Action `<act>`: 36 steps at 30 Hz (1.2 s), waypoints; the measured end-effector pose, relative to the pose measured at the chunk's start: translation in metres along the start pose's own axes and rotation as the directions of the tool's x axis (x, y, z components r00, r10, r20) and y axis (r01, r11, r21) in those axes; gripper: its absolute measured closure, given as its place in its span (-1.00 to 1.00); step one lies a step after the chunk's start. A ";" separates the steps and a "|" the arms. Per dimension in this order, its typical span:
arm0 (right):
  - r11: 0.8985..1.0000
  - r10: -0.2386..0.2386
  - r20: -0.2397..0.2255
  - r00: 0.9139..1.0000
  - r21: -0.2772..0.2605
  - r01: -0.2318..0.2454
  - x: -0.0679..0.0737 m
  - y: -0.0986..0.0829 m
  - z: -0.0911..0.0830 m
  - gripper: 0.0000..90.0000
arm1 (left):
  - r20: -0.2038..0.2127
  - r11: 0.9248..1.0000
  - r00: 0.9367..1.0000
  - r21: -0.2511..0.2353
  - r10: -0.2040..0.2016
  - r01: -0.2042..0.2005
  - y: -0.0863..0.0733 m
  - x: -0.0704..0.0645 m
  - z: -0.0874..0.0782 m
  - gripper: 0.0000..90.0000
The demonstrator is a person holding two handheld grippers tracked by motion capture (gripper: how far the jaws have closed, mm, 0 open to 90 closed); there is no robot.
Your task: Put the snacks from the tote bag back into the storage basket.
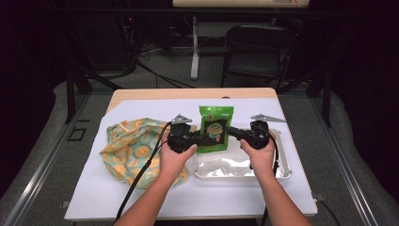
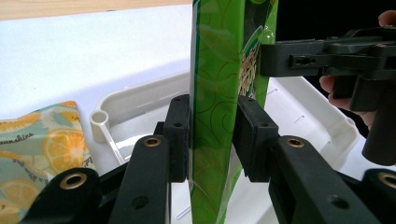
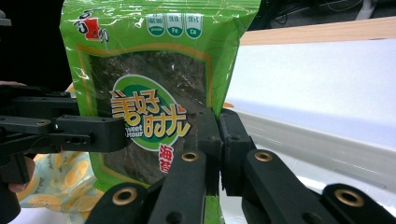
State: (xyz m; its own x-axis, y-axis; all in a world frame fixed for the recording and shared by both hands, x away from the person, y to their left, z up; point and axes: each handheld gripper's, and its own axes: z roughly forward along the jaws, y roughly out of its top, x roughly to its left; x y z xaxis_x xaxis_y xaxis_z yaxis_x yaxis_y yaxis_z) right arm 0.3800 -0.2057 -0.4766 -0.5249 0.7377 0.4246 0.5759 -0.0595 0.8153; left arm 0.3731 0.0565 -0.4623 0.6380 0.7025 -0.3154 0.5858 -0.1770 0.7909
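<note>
Now | green snack pouch upright at frame centre, long axis vertical, above white tray | left gripper fingers clamp its left edge | right gripper fingers clamp its right edge | both equally near

High view: above near table edge, looking forward, down. Gripper views: close, facing each other across green snack pouch, sharing white tray, orange-print cloth.

Black tool jaws carry brass-ringed pivots.
</note>
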 end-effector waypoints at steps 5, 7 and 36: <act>1.000 -0.005 0.005 1.000 -0.012 0.005 0.002 0.002 -0.003 0.97 | -0.002 1.000 1.000 -0.007 0.010 -0.010 0.002 -0.002 -0.001 0.50; 1.000 -0.014 0.009 1.000 -0.016 0.014 0.003 0.003 -0.004 0.97 | -0.004 1.000 1.000 -0.013 0.015 -0.015 0.002 -0.002 -0.002 0.50; 0.999 -0.026 0.055 0.998 -0.034 0.027 0.003 0.006 -0.011 0.98 | -0.101 0.998 0.994 -0.056 0.035 -0.040 0.006 -0.002 0.009 0.41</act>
State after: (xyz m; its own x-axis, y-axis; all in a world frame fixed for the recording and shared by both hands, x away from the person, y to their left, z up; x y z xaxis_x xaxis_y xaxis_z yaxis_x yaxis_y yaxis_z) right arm 0.3746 -0.2112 -0.4657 -0.5040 0.7751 0.3812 0.5395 -0.0621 0.8397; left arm 0.3795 0.0477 -0.4610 0.6044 0.7617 -0.2335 0.5306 -0.1663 0.8311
